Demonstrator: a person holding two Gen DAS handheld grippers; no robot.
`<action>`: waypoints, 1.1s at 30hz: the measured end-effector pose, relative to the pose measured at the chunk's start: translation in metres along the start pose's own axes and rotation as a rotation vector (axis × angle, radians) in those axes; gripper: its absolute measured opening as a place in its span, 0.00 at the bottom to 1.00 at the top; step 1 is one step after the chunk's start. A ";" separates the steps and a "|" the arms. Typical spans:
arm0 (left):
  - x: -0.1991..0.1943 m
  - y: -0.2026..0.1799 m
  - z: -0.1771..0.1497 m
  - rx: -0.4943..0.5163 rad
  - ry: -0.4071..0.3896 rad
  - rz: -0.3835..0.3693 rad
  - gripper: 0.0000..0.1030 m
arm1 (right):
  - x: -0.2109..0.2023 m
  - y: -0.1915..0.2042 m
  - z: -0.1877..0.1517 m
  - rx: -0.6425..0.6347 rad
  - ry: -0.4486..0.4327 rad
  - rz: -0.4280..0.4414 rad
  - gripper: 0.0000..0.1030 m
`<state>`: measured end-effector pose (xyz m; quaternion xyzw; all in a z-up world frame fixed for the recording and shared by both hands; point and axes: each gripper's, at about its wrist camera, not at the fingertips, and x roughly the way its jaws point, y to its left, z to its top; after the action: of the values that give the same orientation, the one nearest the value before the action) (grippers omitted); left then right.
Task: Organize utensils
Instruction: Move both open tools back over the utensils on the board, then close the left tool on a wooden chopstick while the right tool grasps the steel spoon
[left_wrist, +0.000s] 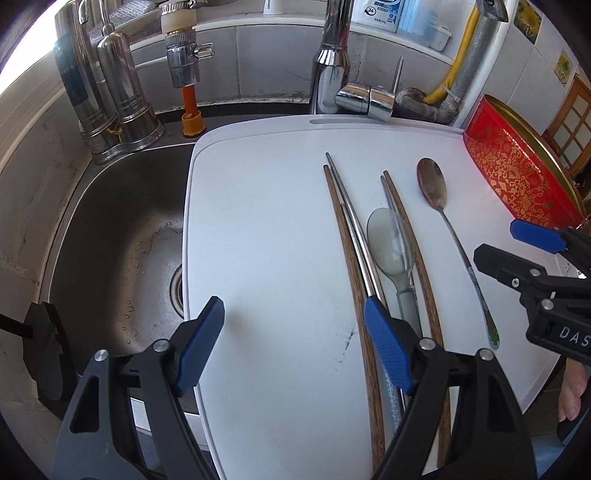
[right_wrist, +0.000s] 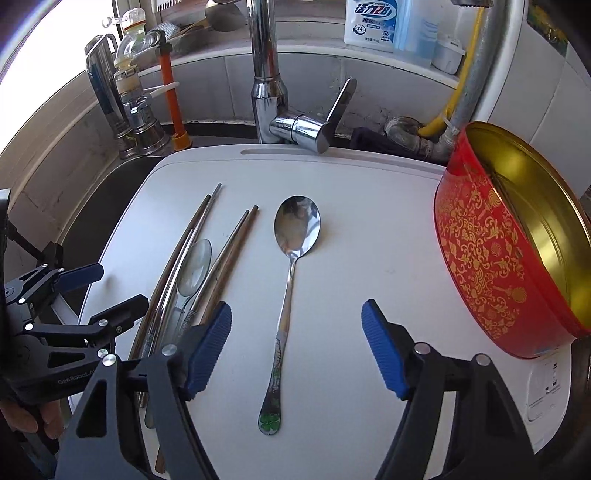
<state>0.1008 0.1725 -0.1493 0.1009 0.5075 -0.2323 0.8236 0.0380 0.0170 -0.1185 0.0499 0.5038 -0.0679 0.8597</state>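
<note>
On a white cutting board (left_wrist: 266, 229) (right_wrist: 369, 229) lie wooden chopsticks (left_wrist: 347, 243) (right_wrist: 236, 243), metal chopsticks (left_wrist: 354, 221) (right_wrist: 201, 221), a clear plastic spoon (left_wrist: 388, 240) (right_wrist: 194, 267) and a steel spoon (left_wrist: 432, 184) (right_wrist: 297, 225) with a clover on its handle. My left gripper (left_wrist: 295, 343) is open and empty over the board's near left part, its right finger above the chopsticks. My right gripper (right_wrist: 297, 343) is open and empty, straddling the steel spoon's handle from above. A red tin (left_wrist: 517, 166) (right_wrist: 491, 251) with a gold inside stands at the board's right edge.
The board lies over a steel sink (left_wrist: 122, 229), whose open basin is to the left. A chrome tap (left_wrist: 332, 74) (right_wrist: 273, 99) and its lever stand behind the board. Steel filter canisters (left_wrist: 110, 92), a detergent bottle (right_wrist: 373, 22) and pipes (right_wrist: 465, 92) line the back wall.
</note>
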 end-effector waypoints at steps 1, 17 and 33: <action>0.001 0.000 0.001 0.001 0.001 0.000 0.75 | 0.001 0.000 0.001 0.001 -0.001 -0.001 0.72; 0.010 0.001 0.006 0.003 -0.002 0.001 0.75 | 0.035 -0.002 0.018 0.031 0.014 -0.023 0.67; 0.001 0.011 -0.001 -0.122 -0.049 -0.073 0.05 | 0.055 0.003 0.039 0.008 -0.017 0.002 0.06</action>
<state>0.1059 0.1825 -0.1519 0.0263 0.5037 -0.2334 0.8313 0.0985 0.0105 -0.1478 0.0533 0.4963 -0.0697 0.8637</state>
